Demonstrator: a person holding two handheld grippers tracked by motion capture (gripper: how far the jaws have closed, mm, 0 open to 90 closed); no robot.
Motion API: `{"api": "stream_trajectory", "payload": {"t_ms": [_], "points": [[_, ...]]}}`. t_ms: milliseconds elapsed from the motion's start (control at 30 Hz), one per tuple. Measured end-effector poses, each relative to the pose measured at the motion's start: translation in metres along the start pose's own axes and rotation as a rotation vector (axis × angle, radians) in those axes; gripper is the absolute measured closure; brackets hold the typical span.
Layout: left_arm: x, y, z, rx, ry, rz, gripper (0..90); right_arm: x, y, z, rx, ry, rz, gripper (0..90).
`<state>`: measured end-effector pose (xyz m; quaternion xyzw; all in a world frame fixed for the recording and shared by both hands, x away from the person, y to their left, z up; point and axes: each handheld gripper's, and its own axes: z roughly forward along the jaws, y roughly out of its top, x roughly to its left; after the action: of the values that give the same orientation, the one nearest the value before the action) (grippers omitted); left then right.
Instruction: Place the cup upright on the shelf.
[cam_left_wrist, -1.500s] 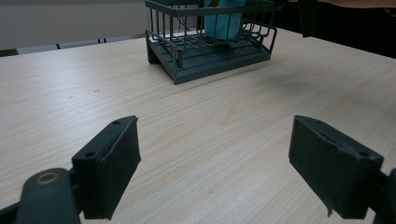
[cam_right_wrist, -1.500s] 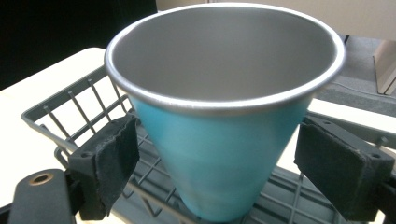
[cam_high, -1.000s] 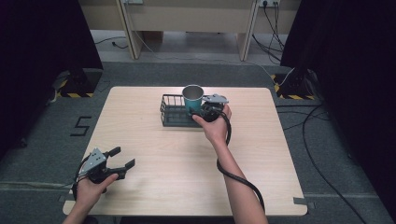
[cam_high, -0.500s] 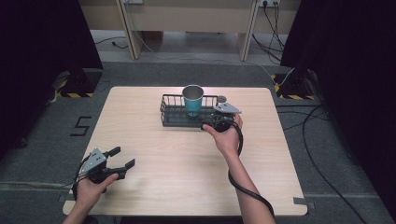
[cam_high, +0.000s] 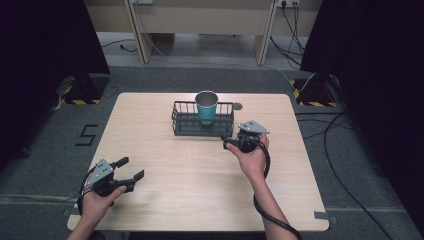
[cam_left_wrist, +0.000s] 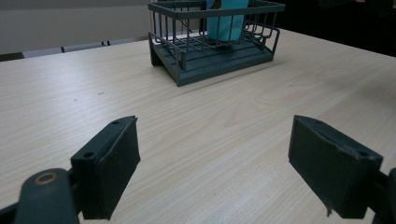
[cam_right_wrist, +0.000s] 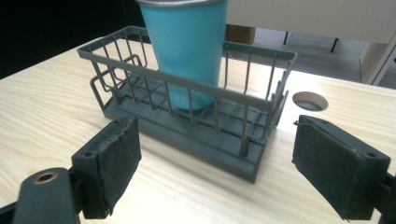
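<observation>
Centrally on the far half of the counter (cam_high: 165, 165) sits a dark wire basket (cam_high: 187, 125), long side facing the person. Inside it stands one teal cup (cam_high: 206, 108), upright, mouth up with a pale metal-looking rim, placed right of the basket's middle; the rest of the basket holds nothing. Cup rises well above the basket's top rail. Whether the cup contains anything cannot be told.

Right gripper (cam_high: 229, 144) is held just off the basket's near right corner, jaws spread wide and empty; in the right gripper view the basket and cup lie ahead between the two pads, not touched. Small round hole (cam_high: 237, 106) in the counter just beyond the basket's far right end.

Left gripper (cam_high: 131, 169) hovers at the near left of the counter, well apart from the basket, jaws also wide apart, nothing between them.
</observation>
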<state>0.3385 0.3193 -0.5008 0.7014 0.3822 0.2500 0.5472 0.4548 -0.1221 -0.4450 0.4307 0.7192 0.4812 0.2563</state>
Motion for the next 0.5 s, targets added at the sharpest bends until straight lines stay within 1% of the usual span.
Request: {"api": "stream_trajectory", "payload": {"t_ms": [33, 133, 167, 267, 433, 467, 500], "points": [[0.000, 0.000, 0.000, 0.000, 0.000, 0.000, 15.7, -0.002, -0.004, -0.004, 0.003, -0.006, -0.008, 16.3], [0.000, 0.000, 0.000, -0.001, 0.001, 0.000, 15.7, -0.004, -0.007, -0.008, 0.001, -0.012, -0.007, 16.6], [0.000, 0.000, 0.000, -0.001, 0.002, 0.000, 15.7, -0.007, -0.011, -0.013, 0.004, -0.017, -0.005, 16.8], [0.000, 0.000, 0.000, -0.001, 0.003, 0.001, 15.6, -0.010, -0.014, -0.018, 0.004, -0.026, -0.008, 17.0], [0.000, 0.000, 0.000, -0.001, 0.003, 0.003, 15.6, -0.016, -0.025, -0.029, 0.011, -0.041, 0.000, 17.7], [0.000, 0.000, 0.000, -0.001, 0.004, 0.004, 15.6, -0.017, -0.032, -0.034, 0.011, -0.043, 0.004, 17.7], [0.000, 0.000, 0.000, -0.001, 0.004, 0.005, 15.6, -0.017, -0.032, -0.034, 0.011, -0.043, 0.004, 17.7]]}}
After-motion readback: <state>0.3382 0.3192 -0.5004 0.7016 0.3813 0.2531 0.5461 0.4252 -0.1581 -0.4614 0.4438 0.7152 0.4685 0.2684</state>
